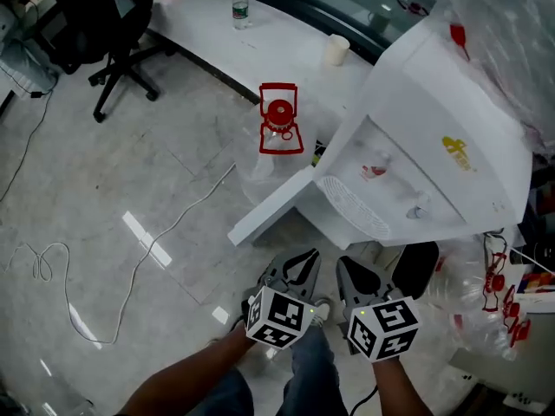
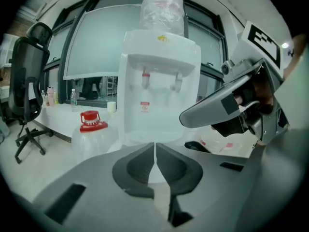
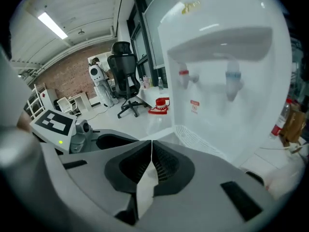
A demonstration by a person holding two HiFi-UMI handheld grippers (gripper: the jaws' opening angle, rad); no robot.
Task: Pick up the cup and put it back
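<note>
A pale paper cup (image 1: 336, 49) stands on the long white counter (image 1: 260, 33) behind the white water dispenser (image 1: 434, 146); in the left gripper view the cup (image 2: 112, 107) is small and far off at the left. Both grippers hang low in the head view, in front of the dispenser and far from the cup. My left gripper (image 1: 297, 265) (image 2: 155, 146) is shut with nothing between its pads. Beside it, my right gripper (image 1: 354, 271) (image 3: 151, 144) is also shut and empty, pointing at the dispenser's drip tray (image 3: 193, 132).
A clear water jug with a red cap (image 1: 279, 130) stands on the floor left of the dispenser. A water bottle (image 1: 240, 5) is on the counter, a black office chair (image 1: 100, 20) at the far left. A cable (image 1: 130, 276) trails over the floor; plastic bags (image 1: 490, 315) lie at the right.
</note>
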